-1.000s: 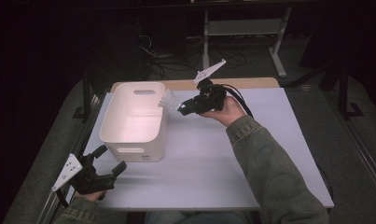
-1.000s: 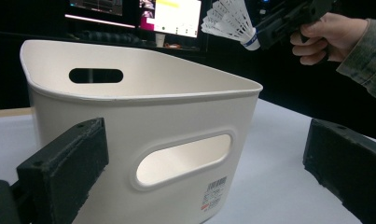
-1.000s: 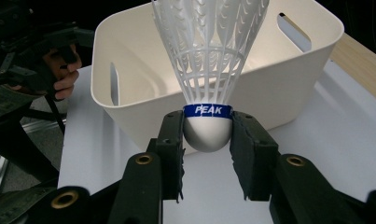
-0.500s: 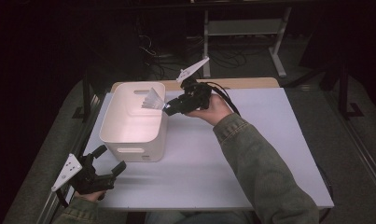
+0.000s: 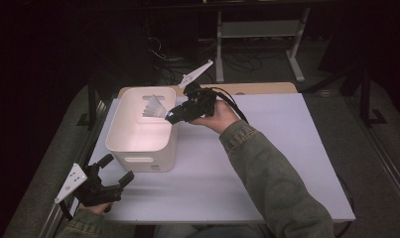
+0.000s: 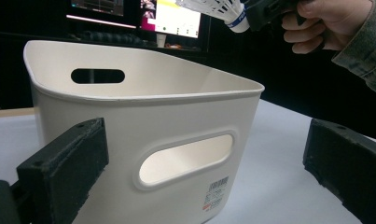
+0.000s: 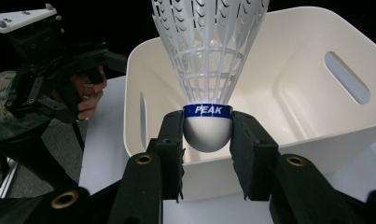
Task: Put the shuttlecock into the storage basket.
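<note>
Shuttlecock [image 7: 208, 60] feather tips cut off by top edge; bin [image 6: 143, 135] base cropped.

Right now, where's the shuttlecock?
In the high view, the shuttlecock hangs over the white bin's right rim, its cork clamped by the right gripper.

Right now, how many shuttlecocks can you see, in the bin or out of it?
1. The shuttlecock is clamped by its cork in the right gripper, held over the white bin. The bin's visible floor looks bare, though its near corner is hidden.
</note>
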Demonstrator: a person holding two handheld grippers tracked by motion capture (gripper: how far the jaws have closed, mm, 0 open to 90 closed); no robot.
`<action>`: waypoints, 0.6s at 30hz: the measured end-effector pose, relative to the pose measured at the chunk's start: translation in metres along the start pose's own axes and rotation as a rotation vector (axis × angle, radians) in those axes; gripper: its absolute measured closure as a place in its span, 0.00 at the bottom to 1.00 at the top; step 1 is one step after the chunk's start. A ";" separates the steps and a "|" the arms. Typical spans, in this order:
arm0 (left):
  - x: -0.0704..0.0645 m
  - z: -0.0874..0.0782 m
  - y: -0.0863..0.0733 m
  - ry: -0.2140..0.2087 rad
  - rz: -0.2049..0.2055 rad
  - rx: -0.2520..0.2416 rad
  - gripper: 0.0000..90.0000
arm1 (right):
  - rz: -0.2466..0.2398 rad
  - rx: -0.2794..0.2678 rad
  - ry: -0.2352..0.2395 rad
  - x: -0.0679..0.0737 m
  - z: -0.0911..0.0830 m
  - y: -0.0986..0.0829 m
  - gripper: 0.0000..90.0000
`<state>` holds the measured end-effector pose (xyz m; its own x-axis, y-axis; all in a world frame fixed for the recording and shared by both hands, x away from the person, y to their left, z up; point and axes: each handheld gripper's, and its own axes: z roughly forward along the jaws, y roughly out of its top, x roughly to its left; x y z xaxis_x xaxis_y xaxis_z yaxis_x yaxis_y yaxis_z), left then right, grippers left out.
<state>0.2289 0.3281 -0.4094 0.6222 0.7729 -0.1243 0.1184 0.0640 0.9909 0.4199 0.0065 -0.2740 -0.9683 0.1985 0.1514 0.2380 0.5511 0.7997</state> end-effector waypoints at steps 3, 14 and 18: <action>0.000 0.000 0.000 0.001 -0.002 0.003 0.00 | -0.001 -0.003 0.014 0.000 0.008 0.001 0.71; 0.000 -0.001 0.000 0.002 -0.009 -0.002 0.00 | 0.005 -0.005 0.059 0.003 0.030 0.006 0.71; 0.000 -0.001 0.000 0.002 -0.009 -0.003 0.00 | 0.006 0.002 0.062 0.002 0.036 0.006 0.71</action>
<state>0.2284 0.3283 -0.4092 0.6196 0.7736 -0.1329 0.1217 0.0726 0.9899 0.4226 0.0394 -0.2897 -0.9697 0.1509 0.1921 0.2438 0.5520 0.7974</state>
